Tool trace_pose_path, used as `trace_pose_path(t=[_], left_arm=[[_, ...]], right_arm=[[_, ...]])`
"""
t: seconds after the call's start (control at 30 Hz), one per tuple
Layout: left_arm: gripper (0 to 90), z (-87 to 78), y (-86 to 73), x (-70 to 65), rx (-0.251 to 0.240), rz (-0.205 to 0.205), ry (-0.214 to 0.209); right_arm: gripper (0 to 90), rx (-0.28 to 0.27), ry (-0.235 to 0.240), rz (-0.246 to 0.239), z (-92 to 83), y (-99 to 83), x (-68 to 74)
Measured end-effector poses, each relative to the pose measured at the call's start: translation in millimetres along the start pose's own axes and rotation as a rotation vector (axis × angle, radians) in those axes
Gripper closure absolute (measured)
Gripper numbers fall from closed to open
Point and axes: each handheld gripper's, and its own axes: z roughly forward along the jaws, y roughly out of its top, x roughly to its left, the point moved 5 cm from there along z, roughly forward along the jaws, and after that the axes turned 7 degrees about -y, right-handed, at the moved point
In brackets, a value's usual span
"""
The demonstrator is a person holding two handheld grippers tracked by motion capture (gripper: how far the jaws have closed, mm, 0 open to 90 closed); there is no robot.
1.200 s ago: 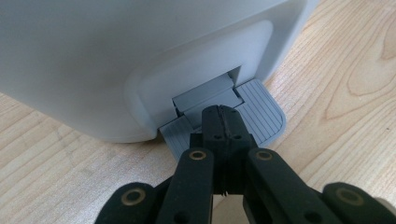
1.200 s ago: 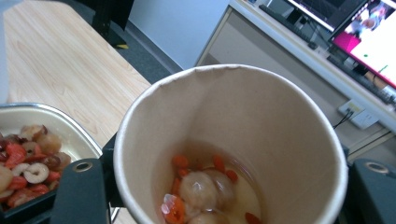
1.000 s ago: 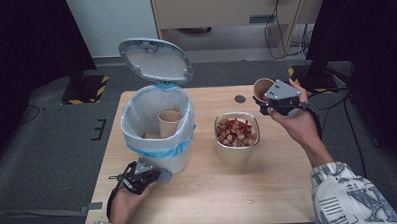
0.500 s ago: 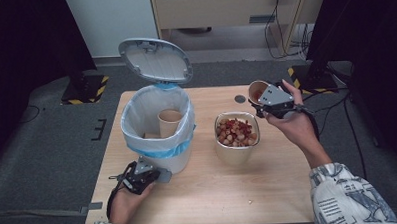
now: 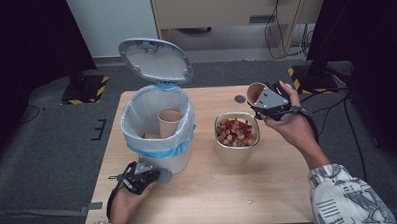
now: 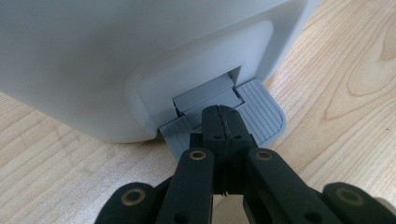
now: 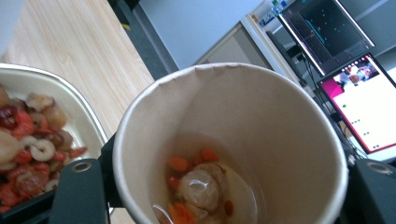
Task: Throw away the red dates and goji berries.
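— Where's the paper cup (image 5: 256, 91)?

— Up in the air beyond the far right corner of the food bowl (image 5: 237, 135), tipped on its side with its mouth towards the bowl. The right gripper (image 5: 266, 100) is clamped around it, one jaw on either side of the wall. In the right gripper view a few scraps (image 7: 198, 186) sit at the cup's bottom — orange bits and something pale.

— And the bowl?

— It stands on the wooden table (image 5: 209, 191), full of red and pale pieces, just to the right of the pedal bin (image 5: 158, 131).

— The other hand?

— The left gripper (image 5: 147, 173) lies at the near foot of the bin, jaws pressed together with nothing between them, tips resting on the grey pedal (image 6: 261, 112). The bin's lid (image 5: 154, 60) stands raised, and a second paper cup (image 5: 170, 122) sits upright inside the blue-edged liner (image 5: 158, 148).
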Motion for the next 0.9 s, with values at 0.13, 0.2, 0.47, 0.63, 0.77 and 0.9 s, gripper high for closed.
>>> trace_pose_path(t=[0.13, 0.2, 0.47, 0.63, 0.77, 0.9], left_arm=[[89.8, 0.0, 0.0, 0.0, 0.0, 0.0, 0.0], [89.8, 0.0, 0.0, 0.0, 0.0, 0.0, 0.0], [89.8, 0.0, 0.0, 0.0, 0.0, 0.001, 0.0], [89.8, 0.0, 0.0, 0.0, 0.0, 0.0, 0.0], [89.8, 0.0, 0.0, 0.0, 0.0, 0.0, 0.0], [89.8, 0.0, 0.0, 0.0, -0.001, 0.0, -0.001]], right_arm=[[29.7, -0.001, 0.003, -0.014, -0.1, 0.7, 2.3], [29.7, -0.006, 0.006, -0.015, -0.2, 1.2, 3.5], [29.7, 0.0, -0.001, -0.066, -0.4, 3.0, 6.8], [29.7, 0.003, -0.008, -0.118, 0.3, 3.4, 9.9], [29.7, 0.009, -0.014, -0.154, 1.2, 4.9, 12.1], [29.7, 0.01, -0.019, -0.163, 2.3, 7.4, 13.0]])
